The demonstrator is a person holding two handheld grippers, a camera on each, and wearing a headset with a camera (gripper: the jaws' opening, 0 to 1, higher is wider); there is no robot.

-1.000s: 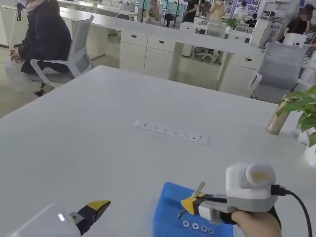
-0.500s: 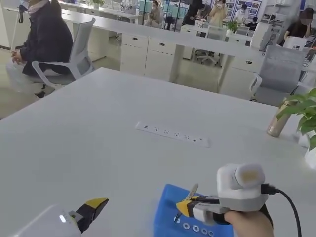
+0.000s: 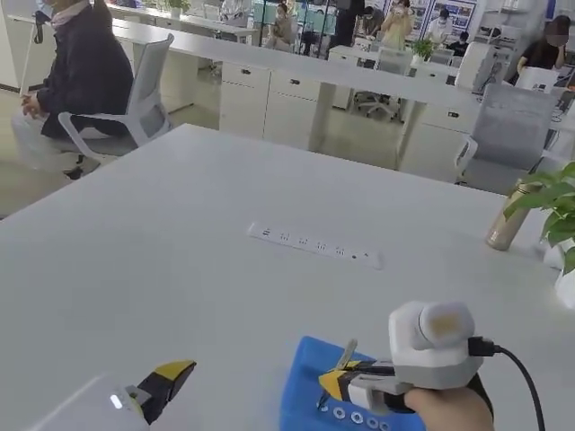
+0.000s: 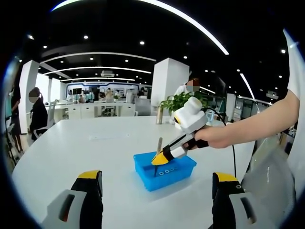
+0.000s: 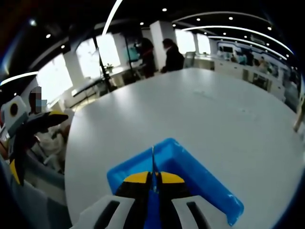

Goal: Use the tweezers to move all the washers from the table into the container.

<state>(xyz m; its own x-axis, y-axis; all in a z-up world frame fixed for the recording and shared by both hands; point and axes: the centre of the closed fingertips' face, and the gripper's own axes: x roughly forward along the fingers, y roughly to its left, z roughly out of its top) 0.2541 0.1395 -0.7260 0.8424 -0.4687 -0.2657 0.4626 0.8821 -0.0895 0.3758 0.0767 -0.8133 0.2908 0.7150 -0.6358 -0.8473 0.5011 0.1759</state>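
A blue container (image 3: 305,400) sits at the near edge of the white table (image 3: 180,233), with a row of several small washers (image 3: 358,417) inside it. My right gripper (image 3: 329,384) is shut on thin metal tweezers (image 3: 344,355). The tweezers' tip points down into the container near the washers. In the left gripper view, the right gripper (image 4: 161,159) holds the tweezers (image 4: 157,151) over the container (image 4: 167,179). My left gripper (image 3: 171,377) stands open with nothing in it, apart to the left of the container. In the right gripper view the tweezers (image 5: 153,162) stick out between the closed jaws above the container (image 5: 195,179).
A white power strip (image 3: 314,242) lies mid-table. A metal bottle (image 3: 505,215) and a green plant (image 3: 552,202) stand at the right edge. A person sits on a chair (image 3: 135,99) at the far left. Desks and several people fill the background.
My right gripper has shifted slightly left and down, bringing the tweezers' tip lower into the container. The left gripper has stayed put.
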